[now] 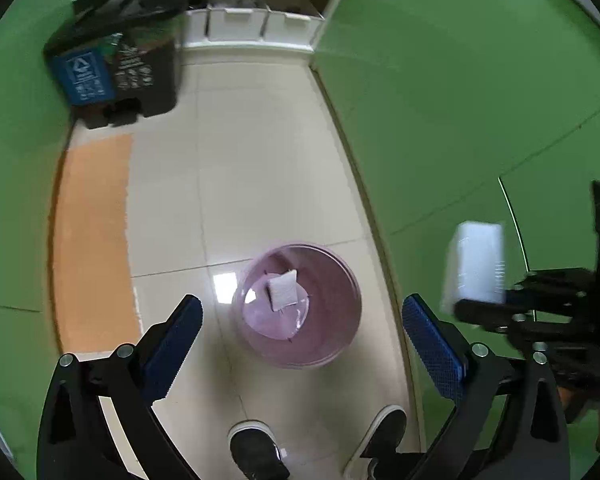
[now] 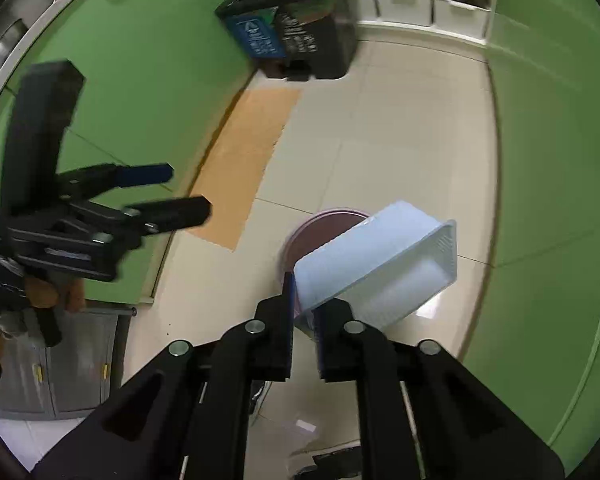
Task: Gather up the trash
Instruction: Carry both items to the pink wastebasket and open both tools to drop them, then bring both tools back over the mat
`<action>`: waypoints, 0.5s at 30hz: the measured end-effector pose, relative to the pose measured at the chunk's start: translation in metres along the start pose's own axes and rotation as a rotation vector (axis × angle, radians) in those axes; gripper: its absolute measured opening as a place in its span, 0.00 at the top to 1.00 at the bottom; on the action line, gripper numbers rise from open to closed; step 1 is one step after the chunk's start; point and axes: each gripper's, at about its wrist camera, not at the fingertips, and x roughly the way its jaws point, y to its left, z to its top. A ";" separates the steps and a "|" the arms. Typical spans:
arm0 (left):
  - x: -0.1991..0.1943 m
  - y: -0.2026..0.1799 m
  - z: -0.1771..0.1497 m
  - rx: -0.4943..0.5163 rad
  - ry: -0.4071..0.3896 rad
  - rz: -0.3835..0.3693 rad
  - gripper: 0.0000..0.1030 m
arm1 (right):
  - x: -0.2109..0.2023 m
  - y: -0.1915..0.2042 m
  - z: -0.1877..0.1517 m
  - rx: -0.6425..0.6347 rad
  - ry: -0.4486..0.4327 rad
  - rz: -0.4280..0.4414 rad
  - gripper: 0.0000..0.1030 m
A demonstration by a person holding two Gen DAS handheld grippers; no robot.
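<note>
Right gripper point(image 2: 303, 312) clamped on my pale-blue plastic basket's point(image 2: 380, 256) rim, tilted over round pink bin point(image 1: 300, 304); left gripper point(image 1: 300, 340) apart, w/ nothing between.

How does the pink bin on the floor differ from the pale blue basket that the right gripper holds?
The pink bin is round, while the pale blue basket is rectangular. The bin stands upright on the floor; the basket is tilted in the air, clamped at its rim by the right gripper. The bin has smooth walls; the basket has fine mesh walls. The bin holds a white folded piece; the basket looks empty. Both are open-topped plastic containers.
</note>
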 end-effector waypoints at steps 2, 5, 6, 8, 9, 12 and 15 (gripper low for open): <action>-0.009 0.007 -0.001 -0.014 -0.017 0.011 0.07 | 0.004 -0.002 0.003 0.000 0.000 -0.003 0.33; -0.019 0.013 -0.003 -0.024 -0.033 0.019 0.07 | 0.008 -0.004 0.007 0.008 -0.009 -0.005 0.07; -0.021 0.013 -0.004 -0.023 -0.036 0.024 0.07 | 0.007 -0.007 0.004 0.015 -0.001 -0.026 0.06; -0.025 0.012 -0.006 -0.021 -0.040 0.032 0.07 | 0.002 -0.012 -0.001 0.038 0.006 -0.036 0.05; -0.026 0.011 -0.007 -0.022 -0.039 0.034 0.07 | 0.000 -0.013 -0.003 0.042 0.006 -0.045 0.05; -0.033 0.004 -0.007 -0.013 -0.028 0.041 0.07 | -0.016 -0.015 -0.006 0.065 0.006 -0.070 0.05; -0.053 -0.012 -0.004 0.008 -0.011 0.041 0.07 | -0.047 -0.015 -0.012 0.092 0.004 -0.087 0.05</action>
